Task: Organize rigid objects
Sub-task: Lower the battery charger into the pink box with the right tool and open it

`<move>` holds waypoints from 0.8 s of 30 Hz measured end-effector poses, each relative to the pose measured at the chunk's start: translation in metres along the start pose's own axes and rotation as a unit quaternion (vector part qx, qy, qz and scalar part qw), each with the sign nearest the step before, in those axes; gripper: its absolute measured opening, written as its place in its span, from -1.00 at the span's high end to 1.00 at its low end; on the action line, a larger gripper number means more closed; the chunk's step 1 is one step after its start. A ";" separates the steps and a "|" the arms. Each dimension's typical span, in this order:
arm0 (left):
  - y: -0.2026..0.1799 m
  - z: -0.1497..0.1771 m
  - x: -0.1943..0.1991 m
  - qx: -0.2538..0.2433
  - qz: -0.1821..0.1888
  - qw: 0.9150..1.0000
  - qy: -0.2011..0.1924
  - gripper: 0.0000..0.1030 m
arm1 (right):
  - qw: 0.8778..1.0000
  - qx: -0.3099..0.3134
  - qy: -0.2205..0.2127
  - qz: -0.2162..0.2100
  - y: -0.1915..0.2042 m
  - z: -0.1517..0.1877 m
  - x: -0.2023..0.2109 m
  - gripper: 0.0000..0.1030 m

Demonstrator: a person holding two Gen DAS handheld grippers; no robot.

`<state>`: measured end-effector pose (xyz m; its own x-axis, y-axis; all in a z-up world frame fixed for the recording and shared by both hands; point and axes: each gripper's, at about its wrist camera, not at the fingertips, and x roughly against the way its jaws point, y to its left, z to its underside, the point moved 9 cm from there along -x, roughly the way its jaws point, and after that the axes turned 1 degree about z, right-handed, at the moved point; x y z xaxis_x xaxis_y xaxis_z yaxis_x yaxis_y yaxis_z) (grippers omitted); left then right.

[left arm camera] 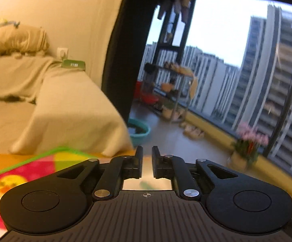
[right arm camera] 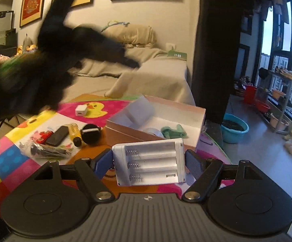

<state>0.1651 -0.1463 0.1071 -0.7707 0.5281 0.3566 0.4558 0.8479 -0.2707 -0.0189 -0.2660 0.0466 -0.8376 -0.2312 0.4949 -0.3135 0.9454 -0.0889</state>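
Observation:
My right gripper (right arm camera: pixel 149 158) is shut on a white battery case (right arm camera: pixel 150 162), with its blue pads (right arm camera: pixel 102 161) pressing on both short ends and the empty spring slots facing up. It hangs above the colourful play mat (right arm camera: pixel 10 161), just in front of an open cardboard box (right arm camera: pixel 186 109) that holds a green item (right arm camera: pixel 173 132). On the mat to the left lie a white charger cube (right arm camera: pixel 80 110), a black phone (right arm camera: pixel 57 135), a black round item (right arm camera: pixel 91 134) and a plastic bag (right arm camera: pixel 47 150). My left gripper (left arm camera: pixel 147 151) is shut and empty, raised above the mat's edge (left arm camera: pixel 25 167).
A blurred black shape (right arm camera: pixel 65 46), the left hand's tool, crosses the upper left of the right wrist view. A bed (right arm camera: pixel 156 76) lies behind the table. A teal basin (right arm camera: pixel 234 129), a shelf rack (right arm camera: pixel 281 100) and a flower pot (left arm camera: pixel 244 151) stand near the window.

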 end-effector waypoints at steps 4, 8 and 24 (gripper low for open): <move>0.016 0.021 -0.006 0.023 0.001 1.000 0.019 0.70 | 1.000 -0.008 0.019 0.012 -0.010 0.011 -0.009 -0.52; 0.026 0.067 0.030 -0.015 -0.008 0.999 0.040 0.70 | 0.999 -0.029 0.029 0.012 -0.019 0.013 -0.018 -0.52; 0.159 0.136 0.177 0.076 -0.141 0.986 0.052 0.70 | 0.993 -0.094 0.071 -0.024 -0.006 -0.070 -0.152 -0.61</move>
<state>0.0409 0.0752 0.0059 -0.8042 0.2807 0.5238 0.1512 0.9491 -0.2764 0.1419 -0.2200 0.0322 -0.7484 -0.2543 0.6125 -0.2502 0.9636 0.0943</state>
